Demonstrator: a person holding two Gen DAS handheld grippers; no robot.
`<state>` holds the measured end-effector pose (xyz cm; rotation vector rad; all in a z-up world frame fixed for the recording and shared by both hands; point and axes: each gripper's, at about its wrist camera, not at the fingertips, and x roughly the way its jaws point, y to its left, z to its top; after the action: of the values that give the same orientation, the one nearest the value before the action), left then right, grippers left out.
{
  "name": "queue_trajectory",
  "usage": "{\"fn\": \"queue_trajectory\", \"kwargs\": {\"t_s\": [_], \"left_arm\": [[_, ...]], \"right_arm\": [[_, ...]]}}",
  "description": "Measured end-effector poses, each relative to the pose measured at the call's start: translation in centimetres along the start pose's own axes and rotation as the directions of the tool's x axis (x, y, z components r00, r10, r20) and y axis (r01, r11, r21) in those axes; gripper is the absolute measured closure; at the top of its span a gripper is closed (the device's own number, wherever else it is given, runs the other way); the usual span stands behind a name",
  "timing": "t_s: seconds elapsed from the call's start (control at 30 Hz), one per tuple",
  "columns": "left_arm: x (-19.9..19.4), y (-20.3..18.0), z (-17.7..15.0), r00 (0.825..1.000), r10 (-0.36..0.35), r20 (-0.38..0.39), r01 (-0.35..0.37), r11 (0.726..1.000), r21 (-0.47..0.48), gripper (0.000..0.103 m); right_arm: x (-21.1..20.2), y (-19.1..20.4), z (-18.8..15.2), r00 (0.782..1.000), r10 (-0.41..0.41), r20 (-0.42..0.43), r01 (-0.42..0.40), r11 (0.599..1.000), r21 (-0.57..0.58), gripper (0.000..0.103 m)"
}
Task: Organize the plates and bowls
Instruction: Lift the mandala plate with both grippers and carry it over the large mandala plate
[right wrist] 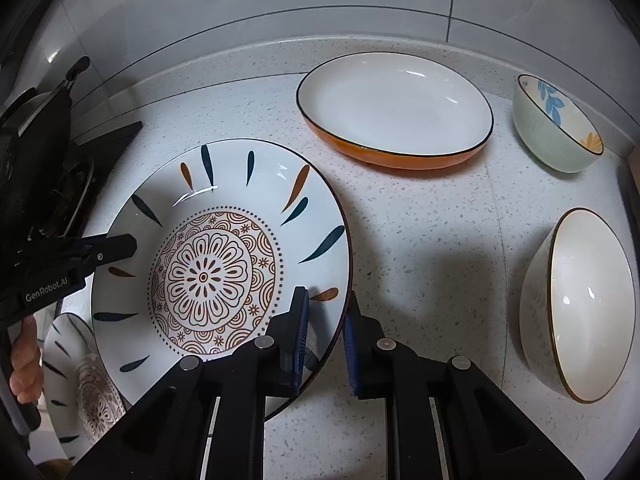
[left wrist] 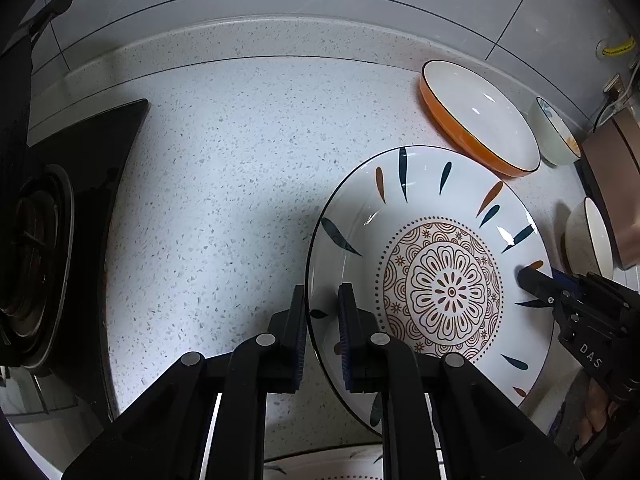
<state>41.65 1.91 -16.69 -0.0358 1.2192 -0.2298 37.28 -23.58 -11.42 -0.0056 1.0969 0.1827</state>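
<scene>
Both tools grip one patterned plate [right wrist: 216,264] by opposite rim edges: left tool [left wrist: 322,320] on one side, right tool [right wrist: 326,332] on the other, pads pressed to the rim. Beyond the right tool, on the speckled bench [right wrist: 420,240], stand an orange-sided dish [right wrist: 394,108], a pale green bowl [right wrist: 556,124] and, at its right, a cream bowl [right wrist: 580,304]. Below the held plate lies a second patterned plate [right wrist: 80,380].

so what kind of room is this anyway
Most likely a home kitchen: a speckled stone countertop runs along a tiled wall, a black gas hob sits at one end, and plates and bowls such as the patterned plate are spread out.
</scene>
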Motion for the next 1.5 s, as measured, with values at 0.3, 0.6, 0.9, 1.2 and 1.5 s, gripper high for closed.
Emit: {"fn": "queue_trajectory", "kwargs": {"t_s": [0.3, 0.6, 0.9, 1.2, 1.5], "left_arm": [[-0.8, 0.2, 0.4, 1.000, 0.010, 0.013, -0.010, 1.000, -0.011, 0.092], [-4.3, 1.2, -1.6, 0.998, 0.037, 0.058, -0.035, 0.999, -0.041, 0.092], [-7.8, 3.5, -6.0, 0.996, 0.057, 0.062, -0.051, 0.995, -0.087, 0.093], [-9.9, 5.5, -11.1, 0.998, 0.057, 0.033, -0.052, 0.991, -0.120, 0.093], [-9.2, 6.5, -14.8, 0.999, 0.054, -0.005, -0.054, 0.994, -0.097, 0.093]], "right_arm": [[-0.4, 0.2, 0.2, 1.000, 0.006, 0.027, -0.005, 0.999, -0.051, 0.088], [-1.3, 0.7, 0.2, 0.997, 0.033, 0.069, -0.025, 0.993, -0.112, 0.088], [-2.4, 1.2, -1.1, 0.995, 0.065, 0.081, -0.052, 0.986, -0.159, 0.088], [-2.9, 1.8, -1.8, 0.995, 0.073, 0.070, -0.060, 0.983, -0.176, 0.088], [-2.8, 1.8, -2.4, 0.995, 0.088, 0.052, -0.077, 0.980, -0.184, 0.088]]}}
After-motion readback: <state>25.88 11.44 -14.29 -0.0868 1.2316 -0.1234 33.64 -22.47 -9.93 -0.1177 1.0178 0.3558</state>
